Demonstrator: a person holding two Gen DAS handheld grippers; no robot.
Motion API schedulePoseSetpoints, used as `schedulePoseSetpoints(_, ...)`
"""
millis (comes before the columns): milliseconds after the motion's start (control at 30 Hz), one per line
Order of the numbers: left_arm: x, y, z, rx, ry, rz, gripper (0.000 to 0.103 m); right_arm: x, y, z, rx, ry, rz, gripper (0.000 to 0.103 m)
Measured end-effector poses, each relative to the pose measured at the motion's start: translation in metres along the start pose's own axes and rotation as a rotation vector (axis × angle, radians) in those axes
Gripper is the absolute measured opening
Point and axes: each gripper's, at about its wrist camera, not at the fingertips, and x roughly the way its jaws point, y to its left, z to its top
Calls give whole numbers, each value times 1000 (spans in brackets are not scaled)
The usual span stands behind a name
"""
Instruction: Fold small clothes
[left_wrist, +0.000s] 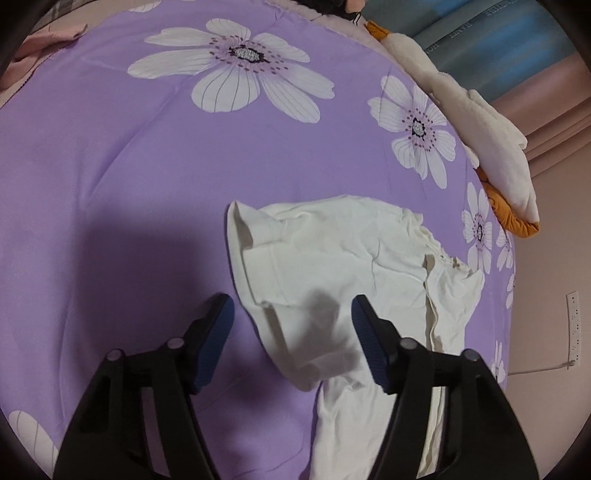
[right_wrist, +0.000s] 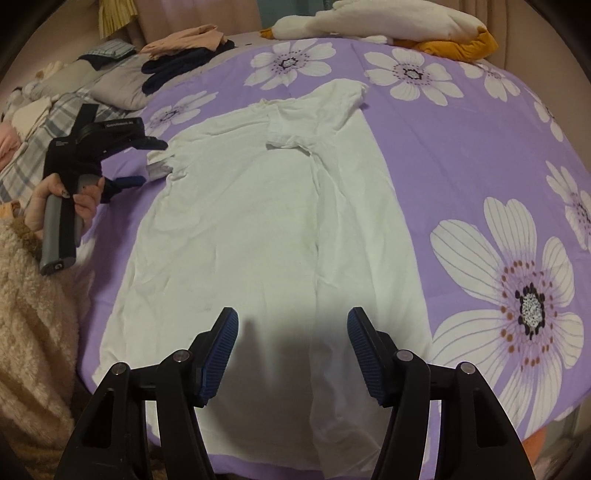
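Observation:
A small white T-shirt lies on a purple flowered bedspread, its right side folded inward with one sleeve across the chest. My right gripper is open and empty above the shirt's hem. My left gripper is open and empty above the shirt's left sleeve. It also shows in the right wrist view, held in a hand at the shirt's left sleeve.
A white and orange plush toy lies at the far edge of the bed. Folded clothes and pillows sit at the far left. A fluffy beige sleeve is at the near left. A wall socket strip is on the right.

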Motion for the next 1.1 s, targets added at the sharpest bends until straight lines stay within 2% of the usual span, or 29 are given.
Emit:
schedulePoseSetpoints(67, 4, -1, 1, -16, 8, -21, 46, 0, 0, 0, 5, 0, -8, 62)
schedulePoseSetpoints(133, 10, -1, 2, -27, 29, -41, 26, 0, 0, 0, 10, 0, -5, 62)
schedulePoseSetpoints(200, 14, -4, 1, -16, 47, -49, 13, 1, -1, 0, 14, 1, -6, 62)
schedulePoseSetpoints(233, 15, -6, 1, -8, 50, -49, 10, 1, -1, -1, 15, 1, -4, 62)
schedulePoseSetpoints(533, -6, -46, 4, 72, -26, -103, 6, 3, -7, -2, 43, 8, 7, 62)
schedulePoseSetpoints(700, -12, -90, 5, 184, -42, -108, 5, 1, -14, -2, 70, -5, 15, 62)
schedulePoseSetpoints(933, 8, -141, -7, 325, -9, -92, 6, 0, -27, -3, 114, -14, 16, 62)
schedulePoseSetpoints(1100, 38, -160, -19, 372, 57, -73, 6, 0, -39, -6, 150, -18, 14, 62)
